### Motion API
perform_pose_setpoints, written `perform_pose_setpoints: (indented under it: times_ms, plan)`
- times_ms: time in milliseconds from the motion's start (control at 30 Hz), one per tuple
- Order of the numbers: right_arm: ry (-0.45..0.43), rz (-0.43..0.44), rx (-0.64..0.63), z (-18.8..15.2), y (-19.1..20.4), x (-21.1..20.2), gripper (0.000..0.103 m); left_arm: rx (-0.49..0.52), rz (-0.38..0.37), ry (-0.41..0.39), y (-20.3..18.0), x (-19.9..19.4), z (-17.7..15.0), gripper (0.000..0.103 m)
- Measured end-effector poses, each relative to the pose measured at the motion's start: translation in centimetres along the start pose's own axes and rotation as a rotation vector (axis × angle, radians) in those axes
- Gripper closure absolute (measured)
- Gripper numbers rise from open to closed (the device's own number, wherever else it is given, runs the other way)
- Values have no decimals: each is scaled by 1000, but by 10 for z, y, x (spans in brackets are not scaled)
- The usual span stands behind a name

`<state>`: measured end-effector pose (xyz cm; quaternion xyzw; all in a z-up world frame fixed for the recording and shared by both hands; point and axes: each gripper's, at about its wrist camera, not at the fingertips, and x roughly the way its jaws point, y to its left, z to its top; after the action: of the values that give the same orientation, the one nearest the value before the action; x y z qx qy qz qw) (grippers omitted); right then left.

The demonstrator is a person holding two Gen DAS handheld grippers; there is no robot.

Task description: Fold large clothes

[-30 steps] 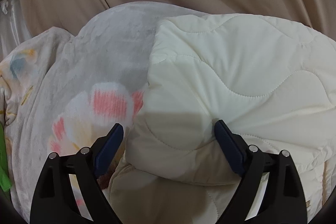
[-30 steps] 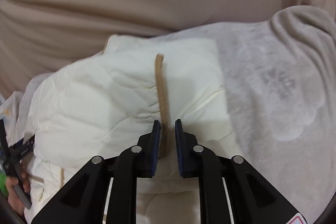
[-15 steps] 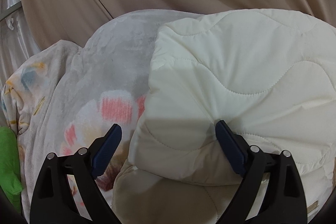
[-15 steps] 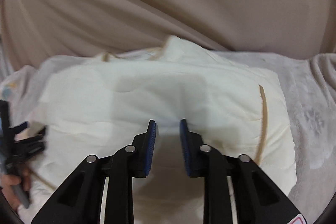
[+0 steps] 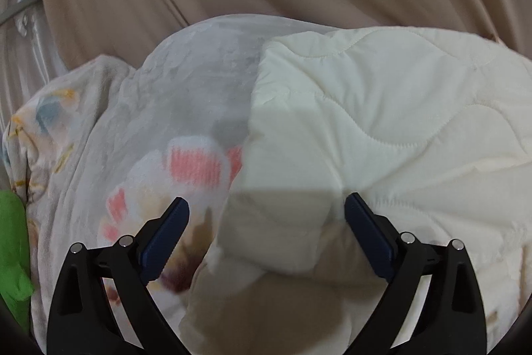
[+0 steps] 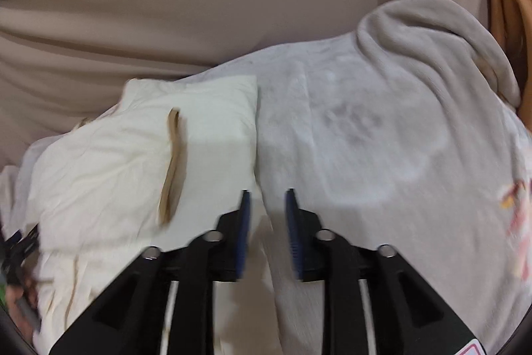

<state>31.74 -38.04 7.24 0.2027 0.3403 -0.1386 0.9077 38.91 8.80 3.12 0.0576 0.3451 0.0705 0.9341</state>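
Note:
A cream quilted jacket [image 5: 382, 128] lies folded on a grey fleece blanket [image 5: 186, 102]. My left gripper [image 5: 266, 212] is open wide, its jaws to either side of the jacket's near left corner, holding nothing. In the right wrist view the jacket [image 6: 109, 168] lies at left with a tan strap [image 6: 173, 155] across it. My right gripper [image 6: 267, 198] hovers over the jacket's right edge with a small gap between its jaws, and nothing shows between them. The left gripper [image 6: 16, 248] shows at the far left edge.
The blanket has a pink flower print [image 5: 196, 162] and bunches up into a ridge [image 6: 442, 32] at the right. Beige curtain fabric [image 6: 199, 5] hangs behind. A green item [image 5: 11, 242] lies at the far left.
My right gripper has let go of the tan strap, opened slightly and swung right to the jacket's edge. My left gripper has stayed open and shifted a little.

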Motion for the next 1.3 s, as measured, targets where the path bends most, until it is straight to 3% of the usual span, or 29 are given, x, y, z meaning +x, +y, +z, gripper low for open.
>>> perform_pose_setpoints:
  times_ms: [33, 100, 200, 267, 433, 533, 700, 767, 800, 833, 900, 967, 1133, 1300]
  plan:
    - [14, 28, -6, -13, -8, -18, 41, -13, -46, 16, 8, -8, -5, 11]
    - [31, 74, -33, -40, -18, -51, 30, -24, -149, 71, 24, -26, -19, 11]
    - [105, 143, -74, -98, -36, -102, 23, -44, -288, 149, 60, -65, -57, 11]
    - [139, 179, -61, -130, -46, -123, 18, -69, -342, 174, 82, -86, -82, 10]
    - [207, 254, 61, -197, -79, -149, 18, -113, -389, 224, 124, -122, -148, 11]
    - [195, 292, 130, -206, -86, -147, 16, -139, -398, 236, 130, -129, -169, 11]
    - [174, 369, 253, -194, -84, -129, 16, -200, -439, 248, 123, -123, -173, 12]
    - [177, 371, 264, -188, -76, -122, 16, -190, -436, 243, 114, -124, -171, 26]
    - [177, 369, 259, -185, -72, -120, 24, -181, -440, 251, 109, -125, -169, 40]
    - [185, 379, 242, -183, -66, -118, 56, -179, -438, 250, 106, -129, -168, 55]
    - [230, 376, 159, -180, -48, -115, 95, -143, -396, 223, 102, -144, -162, 81]
    - [184, 324, 87, -179, -34, -128, 96, -116, -379, 170, 105, -166, -156, 92]
    - [18, 360, 38, -177, -27, -200, 99, -104, -446, 91, 132, -232, -159, 96]
    - [-69, 386, 21, -214, -39, -281, 99, -79, -511, 64, 162, -298, -208, 97]
